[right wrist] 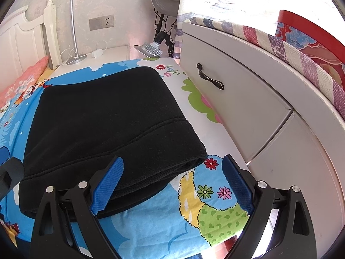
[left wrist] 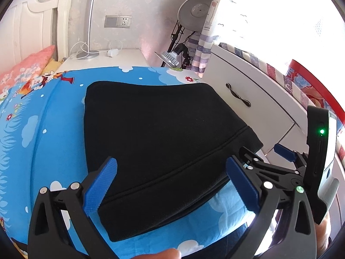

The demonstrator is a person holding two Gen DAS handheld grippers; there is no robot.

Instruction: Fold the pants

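The black pants [left wrist: 155,138] lie folded into a thick stack on the blue cartoon bed sheet [left wrist: 38,142], and show in the right wrist view [right wrist: 103,125] too. My left gripper [left wrist: 172,185] is open and empty, its blue pads on either side of the stack's near edge, slightly above it. My right gripper [right wrist: 172,185] is open and empty at the stack's near right corner; its left pad [right wrist: 107,185] overlaps the pants edge. The right gripper also shows in the left wrist view [left wrist: 282,151], at the right.
A white drawer cabinet [right wrist: 248,112] with a dark handle stands close on the right. A white nightstand [left wrist: 103,58] with a lamp and cables is behind the bed. A lamp stand [left wrist: 179,49] is in the corner. Pink pillow [left wrist: 28,64] at far left.
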